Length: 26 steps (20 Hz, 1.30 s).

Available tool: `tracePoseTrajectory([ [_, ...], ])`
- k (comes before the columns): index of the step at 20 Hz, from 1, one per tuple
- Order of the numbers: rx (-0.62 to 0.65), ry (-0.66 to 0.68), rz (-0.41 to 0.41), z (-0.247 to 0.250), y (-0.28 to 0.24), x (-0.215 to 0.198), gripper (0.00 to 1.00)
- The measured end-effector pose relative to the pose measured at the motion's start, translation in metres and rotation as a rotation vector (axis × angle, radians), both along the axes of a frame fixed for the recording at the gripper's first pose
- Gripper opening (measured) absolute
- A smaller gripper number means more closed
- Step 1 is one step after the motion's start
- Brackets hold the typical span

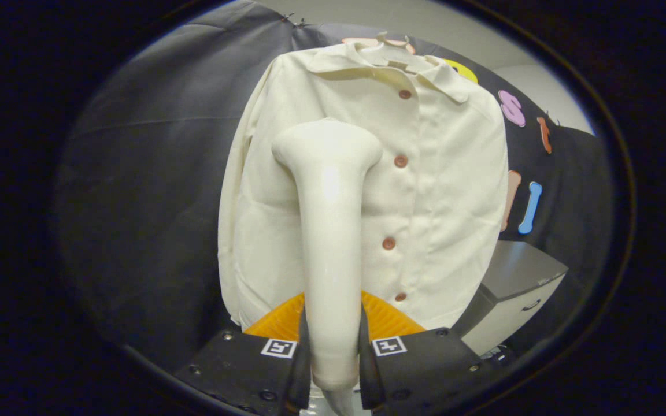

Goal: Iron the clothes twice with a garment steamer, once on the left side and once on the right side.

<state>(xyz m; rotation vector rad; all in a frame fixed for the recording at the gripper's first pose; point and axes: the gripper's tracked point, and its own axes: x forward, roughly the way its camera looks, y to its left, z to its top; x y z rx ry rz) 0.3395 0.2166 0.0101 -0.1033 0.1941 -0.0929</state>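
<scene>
You are holding a steamer (pixel 329 231) against a hanging shirt (pixel 437 190).
Your gripper (pixel 331 358) is clenching its handle, head pointing toward 12 o'clock.

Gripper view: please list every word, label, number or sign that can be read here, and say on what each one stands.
No readable word, brand or number.
Two square black-and-white markers sit on the gripper: coded patterns, not text.
The garment steamer, held between the jaws, shows no marking.
The shirt and its buttons carry no print.
The cabinet beside the shirt shows no label.
</scene>
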Motion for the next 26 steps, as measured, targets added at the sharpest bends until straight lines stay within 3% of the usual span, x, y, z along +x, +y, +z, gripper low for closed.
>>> tracePoseTrajectory([
  [18,0.118,0.363,0.005,-0.173,0.004,-0.047,0.33],
  [26,0.171,0.404,0.058,-0.175,0.002,-0.100,0.33],
])
